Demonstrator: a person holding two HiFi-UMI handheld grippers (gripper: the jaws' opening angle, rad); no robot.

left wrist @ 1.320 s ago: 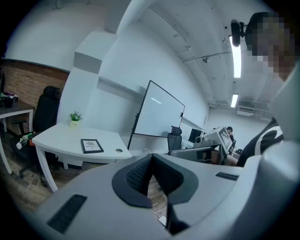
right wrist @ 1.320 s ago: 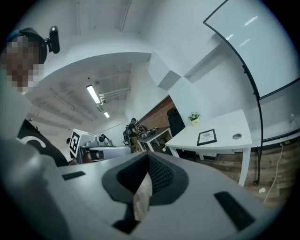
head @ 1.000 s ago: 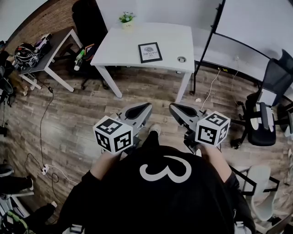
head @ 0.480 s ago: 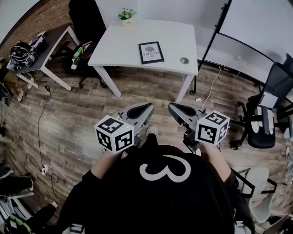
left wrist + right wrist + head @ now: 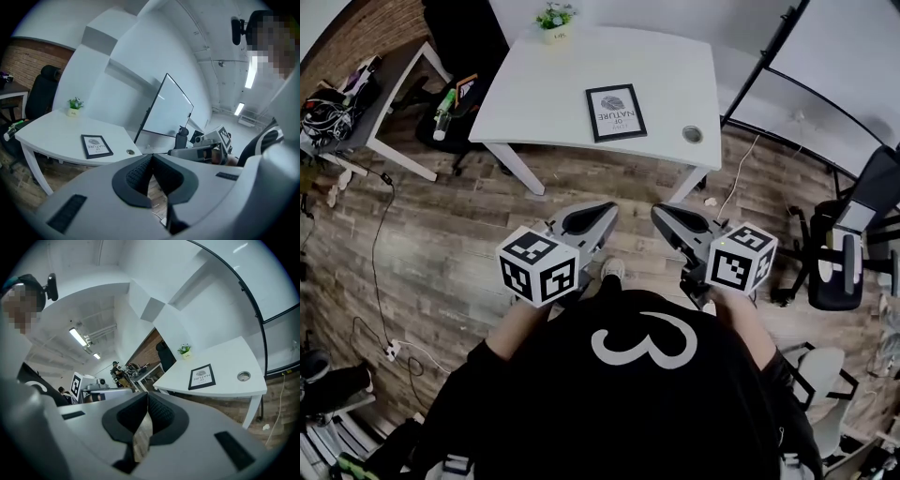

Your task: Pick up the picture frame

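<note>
A black picture frame [image 5: 615, 112] with a white print lies flat on the white table [image 5: 544, 89], right of its middle. It also shows in the left gripper view as the frame [image 5: 96, 146] and in the right gripper view as the frame [image 5: 202, 376]. My left gripper [image 5: 602, 210] and right gripper [image 5: 661, 215] hang side by side over the wooden floor, short of the table's near edge. Both are shut with nothing between the pads.
A small potted plant [image 5: 554, 19] stands at the table's far edge, and a round cable hole [image 5: 693, 134] sits right of the frame. A whiteboard stand [image 5: 787, 56] is at the right, office chairs [image 5: 853, 234] further right, and a grey side table [image 5: 366, 98] at the left.
The table and frame have grown larger and come nearer in the head view as I moved toward them. Both grippers stay shut and side by side.
</note>
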